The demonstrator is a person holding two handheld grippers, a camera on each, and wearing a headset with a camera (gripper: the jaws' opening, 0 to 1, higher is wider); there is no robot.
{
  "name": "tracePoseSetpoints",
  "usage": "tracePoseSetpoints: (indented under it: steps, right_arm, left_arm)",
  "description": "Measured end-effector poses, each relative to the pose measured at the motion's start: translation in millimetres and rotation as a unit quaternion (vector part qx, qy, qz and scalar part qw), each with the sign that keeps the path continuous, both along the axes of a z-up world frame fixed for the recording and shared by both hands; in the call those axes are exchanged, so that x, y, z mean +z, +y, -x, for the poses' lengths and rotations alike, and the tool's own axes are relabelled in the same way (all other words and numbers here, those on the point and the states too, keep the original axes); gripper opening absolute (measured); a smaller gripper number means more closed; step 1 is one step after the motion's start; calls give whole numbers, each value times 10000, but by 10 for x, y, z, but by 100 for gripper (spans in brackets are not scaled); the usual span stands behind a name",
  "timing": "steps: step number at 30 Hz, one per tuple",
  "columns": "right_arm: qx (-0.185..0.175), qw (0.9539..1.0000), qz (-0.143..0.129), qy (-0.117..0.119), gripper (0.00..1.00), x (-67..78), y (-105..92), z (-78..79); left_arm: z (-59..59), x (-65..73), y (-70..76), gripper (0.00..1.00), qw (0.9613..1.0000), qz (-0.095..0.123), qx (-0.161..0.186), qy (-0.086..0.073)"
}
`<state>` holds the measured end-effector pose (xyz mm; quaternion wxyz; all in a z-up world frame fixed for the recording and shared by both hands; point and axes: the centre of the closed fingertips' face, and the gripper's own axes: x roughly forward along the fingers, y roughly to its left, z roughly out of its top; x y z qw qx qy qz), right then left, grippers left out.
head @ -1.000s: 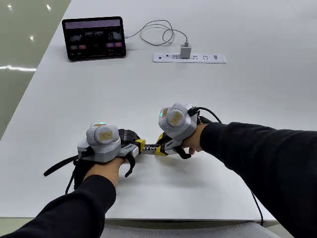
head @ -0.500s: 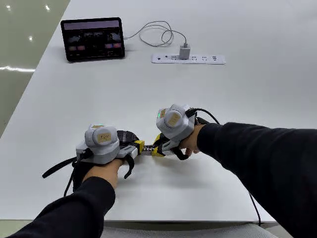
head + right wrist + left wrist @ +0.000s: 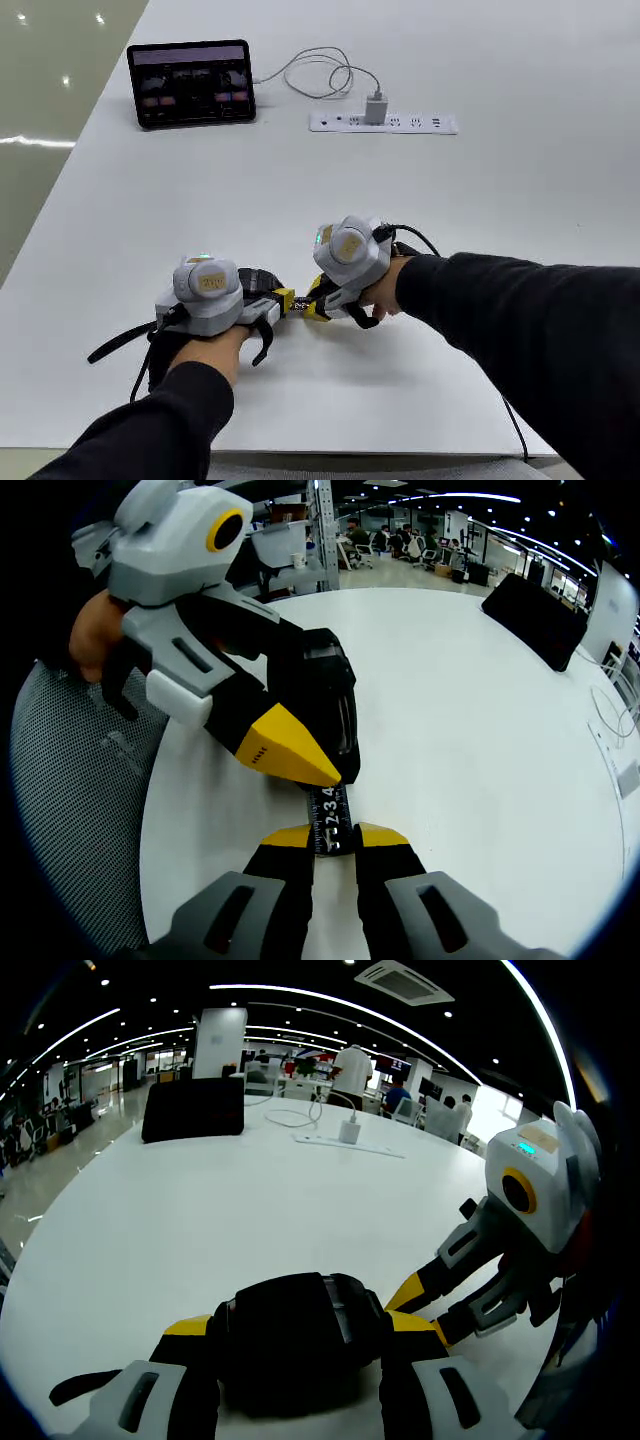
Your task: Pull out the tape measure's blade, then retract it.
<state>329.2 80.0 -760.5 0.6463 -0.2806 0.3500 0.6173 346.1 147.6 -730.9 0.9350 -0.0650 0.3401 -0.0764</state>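
Left gripper (image 3: 300,1328) clamps the tape measure (image 3: 292,1365) on a white table (image 3: 300,190) in an open office; right gripper (image 3: 331,838), just beside it, pinches the short blade (image 3: 329,812).

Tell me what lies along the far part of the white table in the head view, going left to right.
Left to right: black rectangular tablet with a lit screen → looped white cable → long white power strip.

tape measure case (image 3: 300,1350): is showing solid black.
blade (image 3: 329,818): is showing a dark ground with white numerals.
left gripper (image 3: 300,1332): is showing grey, black, and yellow tips.
right gripper (image 3: 332,838): is showing the same scheme.
desk (image 3: 450,200): is showing plain white.
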Motion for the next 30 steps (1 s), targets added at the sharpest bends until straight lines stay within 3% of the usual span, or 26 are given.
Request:
tracePoseSetpoints:
  steps: [30]
  right_arm:
    - [-94, 9998, -193, 50, 11, 2, 179, 1]
  left_arm:
    - [-10, -6, 7, 61, 10000, 72, 9, 27]
